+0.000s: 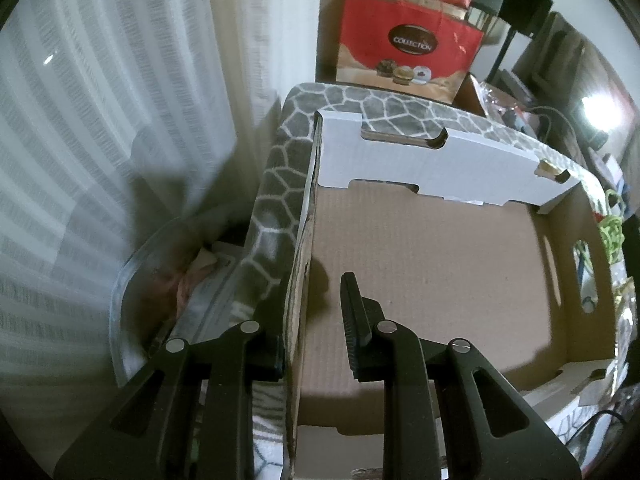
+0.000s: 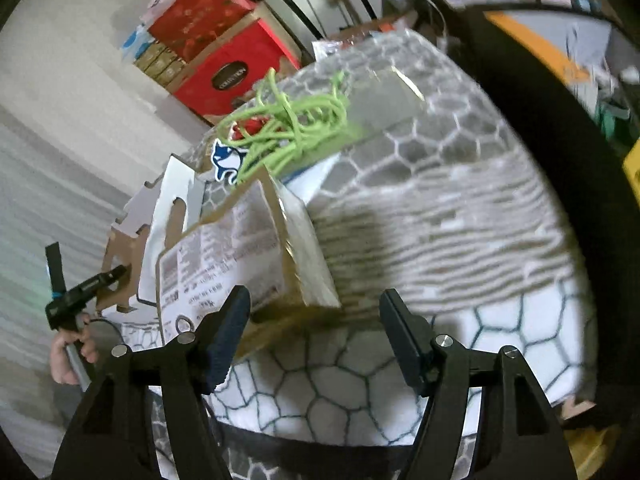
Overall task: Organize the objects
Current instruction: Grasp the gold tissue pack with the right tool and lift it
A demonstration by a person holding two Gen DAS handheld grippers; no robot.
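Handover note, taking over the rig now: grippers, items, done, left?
Left gripper: shut on the left wall of the cardboard tray, steadying it.
Right gripper: open, holding nothing; the kraft package sits just ahead, by its left finger.
Items: the package lies on the patterned blanket against the tray's outside; the tangled green cord lies further back on the blanket.
Done: nothing in the tray yet; its floor is bare.
Left: probably grip the package, place it in the tray, then the cord.
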